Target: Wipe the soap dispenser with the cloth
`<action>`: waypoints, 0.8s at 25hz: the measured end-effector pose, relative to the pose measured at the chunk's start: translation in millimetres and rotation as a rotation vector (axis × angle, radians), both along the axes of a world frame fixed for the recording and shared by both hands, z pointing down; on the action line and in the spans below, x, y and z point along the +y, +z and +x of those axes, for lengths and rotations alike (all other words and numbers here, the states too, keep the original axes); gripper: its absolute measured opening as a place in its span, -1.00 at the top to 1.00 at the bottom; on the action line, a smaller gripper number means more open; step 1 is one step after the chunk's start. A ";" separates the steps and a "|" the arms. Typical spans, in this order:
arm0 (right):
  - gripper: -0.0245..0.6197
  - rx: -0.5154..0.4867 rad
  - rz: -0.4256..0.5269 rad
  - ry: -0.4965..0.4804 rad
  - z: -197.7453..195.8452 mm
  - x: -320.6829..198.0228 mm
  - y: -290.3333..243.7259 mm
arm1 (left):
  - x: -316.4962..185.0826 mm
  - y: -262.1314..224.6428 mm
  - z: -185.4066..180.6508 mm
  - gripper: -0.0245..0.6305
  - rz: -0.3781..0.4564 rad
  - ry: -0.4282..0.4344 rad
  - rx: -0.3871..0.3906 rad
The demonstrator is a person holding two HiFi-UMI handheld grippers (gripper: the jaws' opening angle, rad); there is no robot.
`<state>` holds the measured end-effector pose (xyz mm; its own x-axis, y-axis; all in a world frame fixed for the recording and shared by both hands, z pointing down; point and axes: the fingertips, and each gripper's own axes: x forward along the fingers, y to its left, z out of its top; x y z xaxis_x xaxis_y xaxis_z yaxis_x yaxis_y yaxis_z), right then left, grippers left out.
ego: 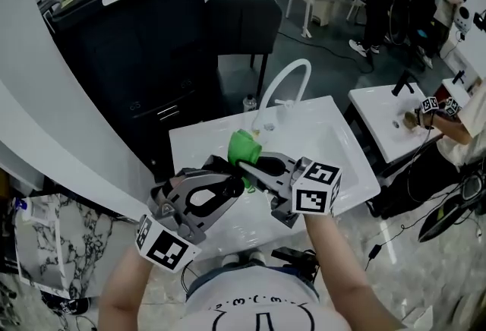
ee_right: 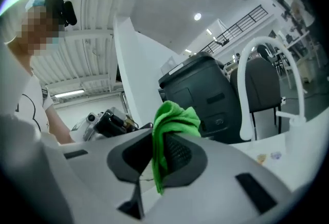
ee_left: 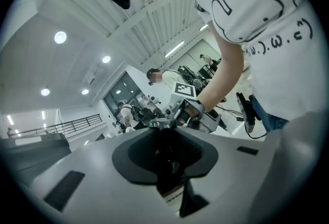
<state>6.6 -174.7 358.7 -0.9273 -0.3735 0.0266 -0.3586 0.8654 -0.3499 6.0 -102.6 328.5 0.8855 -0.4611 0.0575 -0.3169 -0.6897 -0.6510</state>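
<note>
Soap dispenser (ee_left: 167, 159), left gripper view: a dark body clamped between the slightly parted jaws of the left tongs (ee_left: 164, 130). It seems to lie lengthwise along them, pale label nearest, its top lost in shadow. Right gripper view: the right tongs (ee_right: 163, 152) pinch a green cloth (ee_right: 174, 115), folded upright and bunched beyond their tips. Head view: both tongs meet tip to tip; the dispenser is mostly hidden.

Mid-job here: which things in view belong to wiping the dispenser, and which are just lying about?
In the job:
- green cloth, clamped in the right gripper
- dark soap dispenser, clamped in the left gripper

Just about:
- white faucet
- sink basin
- black cabinet
- dark chair
</note>
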 end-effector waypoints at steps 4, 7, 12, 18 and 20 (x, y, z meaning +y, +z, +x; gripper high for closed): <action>0.77 -0.035 -0.088 -0.004 -0.8 -8.9 14.6 | 6.6 3.8 3.3 0.65 0.028 0.031 -0.056; 0.77 -0.012 -0.140 0.012 1.0 -17.8 31.3 | 9.2 6.4 5.2 0.65 0.044 0.041 -0.080; 0.77 0.024 -0.181 0.038 3.8 -24.3 50.1 | 13.9 16.0 10.8 0.65 0.076 0.062 -0.145; 0.77 0.021 -0.156 0.111 18.7 -31.6 44.8 | 14.3 28.4 12.7 0.65 0.125 0.076 -0.241; 0.77 0.001 -0.132 0.130 25.0 -32.3 34.2 | 12.8 31.7 11.2 0.65 0.137 0.073 -0.263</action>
